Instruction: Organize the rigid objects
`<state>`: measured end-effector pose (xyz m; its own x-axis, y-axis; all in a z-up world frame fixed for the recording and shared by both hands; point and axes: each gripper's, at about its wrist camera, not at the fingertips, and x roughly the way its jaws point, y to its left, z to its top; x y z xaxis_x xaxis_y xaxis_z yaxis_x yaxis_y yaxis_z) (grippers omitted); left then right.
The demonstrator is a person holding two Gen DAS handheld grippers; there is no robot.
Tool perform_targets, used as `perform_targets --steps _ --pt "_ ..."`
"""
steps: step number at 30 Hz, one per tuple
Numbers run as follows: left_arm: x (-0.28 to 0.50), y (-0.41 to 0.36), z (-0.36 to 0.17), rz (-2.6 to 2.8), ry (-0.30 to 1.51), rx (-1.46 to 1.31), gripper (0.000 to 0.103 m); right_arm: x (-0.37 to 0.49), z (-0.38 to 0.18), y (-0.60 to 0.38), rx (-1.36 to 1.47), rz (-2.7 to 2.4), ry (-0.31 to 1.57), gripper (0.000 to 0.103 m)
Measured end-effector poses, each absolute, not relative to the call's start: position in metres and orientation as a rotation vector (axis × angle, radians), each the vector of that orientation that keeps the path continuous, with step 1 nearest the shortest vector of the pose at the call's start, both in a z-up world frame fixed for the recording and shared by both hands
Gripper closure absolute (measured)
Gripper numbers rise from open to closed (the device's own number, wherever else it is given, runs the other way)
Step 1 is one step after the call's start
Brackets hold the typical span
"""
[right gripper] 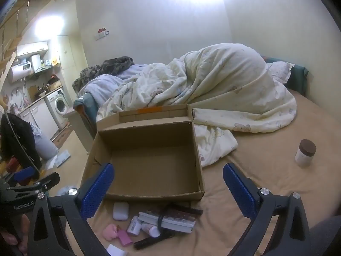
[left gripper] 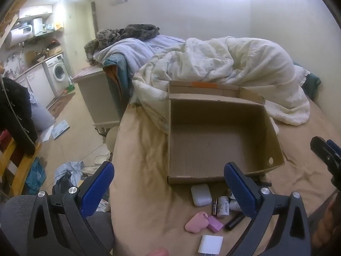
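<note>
An empty open cardboard box [left gripper: 215, 140] [right gripper: 147, 162] sits on the tan bed sheet. In front of it lie small items: a white earbud case [left gripper: 200, 194] [right gripper: 120, 210], a pink heart-shaped item [left gripper: 196, 223] [right gripper: 109, 231], a pink block [right gripper: 124, 237], a small white pill bottle [left gripper: 223, 205] [right gripper: 134, 225], a black tube [left gripper: 234, 221] [right gripper: 147, 242], a white charger [left gripper: 211, 244] and a boxed item with a black band [right gripper: 168, 218]. My left gripper [left gripper: 168, 189] is open above the items. My right gripper [right gripper: 168, 189] is open above them too.
A brown-lidded jar [right gripper: 305, 152] stands on the sheet at the right. A rumpled duvet [left gripper: 223, 68] lies behind the box. Left of the bed are a nightstand [left gripper: 96, 93], a washing machine [left gripper: 57, 72], floor clutter and a chair with a dark coat [left gripper: 15, 111].
</note>
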<state>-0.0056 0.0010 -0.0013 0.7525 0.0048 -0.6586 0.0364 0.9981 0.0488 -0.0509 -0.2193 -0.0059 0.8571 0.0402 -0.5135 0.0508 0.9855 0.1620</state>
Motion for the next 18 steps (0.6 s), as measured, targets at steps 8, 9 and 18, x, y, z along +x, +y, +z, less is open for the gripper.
perform_targets --steps 8,9,18 --pt "-0.0038 0.0017 -0.0003 -0.019 0.721 0.059 0.000 -0.0513 -0.0057 -0.2198 0.176 -0.005 0.540 0.000" --pt "-0.0037 0.0017 -0.0004 -0.018 0.720 0.060 0.000 -0.0514 -0.0059 -0.2197 0.176 -0.005 0.539 0.000" --pt "-0.0037 0.0024 -0.0018 -0.015 0.718 0.059 0.000 -0.0522 -0.0056 -0.2187 0.175 -0.007 0.538 0.000"
